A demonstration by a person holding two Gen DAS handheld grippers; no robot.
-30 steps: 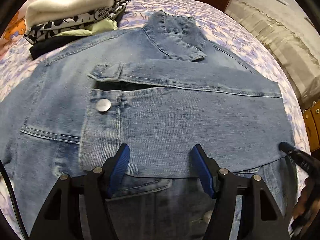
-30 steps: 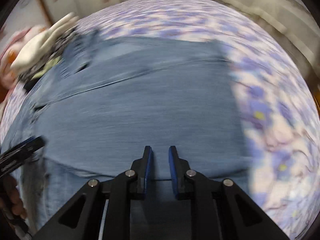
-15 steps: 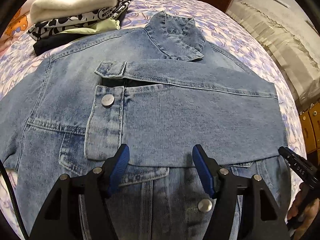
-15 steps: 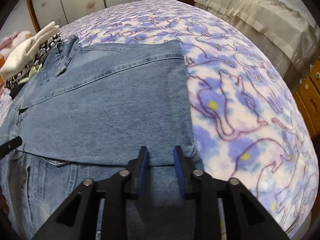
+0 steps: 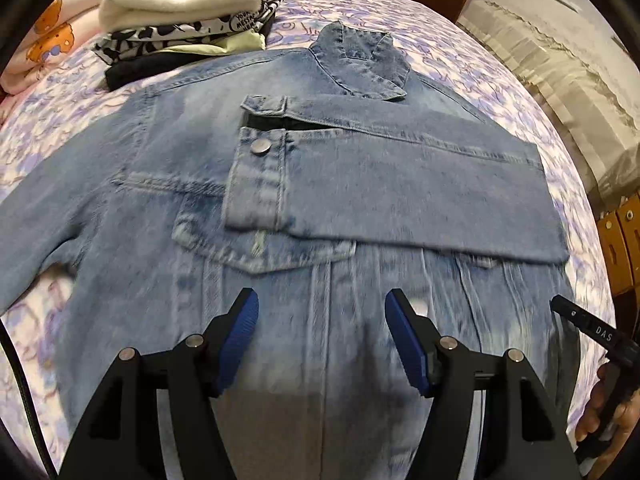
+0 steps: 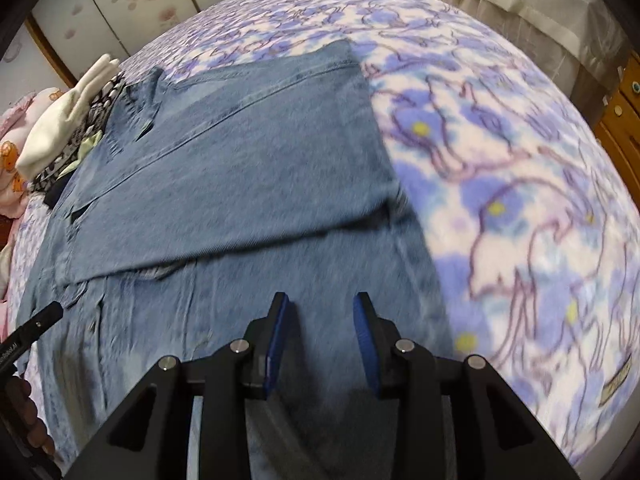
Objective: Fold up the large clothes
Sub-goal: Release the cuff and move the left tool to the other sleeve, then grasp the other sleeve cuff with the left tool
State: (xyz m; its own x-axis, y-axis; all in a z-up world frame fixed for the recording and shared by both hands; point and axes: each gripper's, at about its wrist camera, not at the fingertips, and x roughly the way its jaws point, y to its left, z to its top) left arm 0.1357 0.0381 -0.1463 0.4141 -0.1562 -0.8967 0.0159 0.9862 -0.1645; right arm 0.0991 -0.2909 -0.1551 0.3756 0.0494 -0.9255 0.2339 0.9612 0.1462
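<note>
A light blue denim jacket (image 5: pixel 168 168) lies front up on the bed, collar (image 5: pixel 360 64) at the far end. One sleeve (image 5: pixel 420 188) is folded flat across the chest, its buttoned cuff (image 5: pixel 260 176) near the middle. My left gripper (image 5: pixel 322 336) hovers open over the lower front, nothing between its blue pads. My right gripper (image 6: pixel 322 340) hangs over the jacket's (image 6: pixel 240 168) lower right side; its jaws are opening, with no cloth between them. Each gripper shows at the edge of the other's view, held by a hand.
A stack of folded clothes (image 5: pixel 188 20) with a white top layer sits beside the collar. Pink bedding (image 5: pixel 48 40) lies at the far left. The purple floral blanket (image 6: pixel 500 160) stretches bare to the right. Wooden drawers (image 5: pixel 620 240) and cloth-covered furniture (image 5: pixel 560 60) stand past the bed's edge.
Both grippers have drawn back from the folded sleeve toward the jacket's lower part. The right jaws went from nearly shut to clearly apart. The sleeve stays flat across the chest.
</note>
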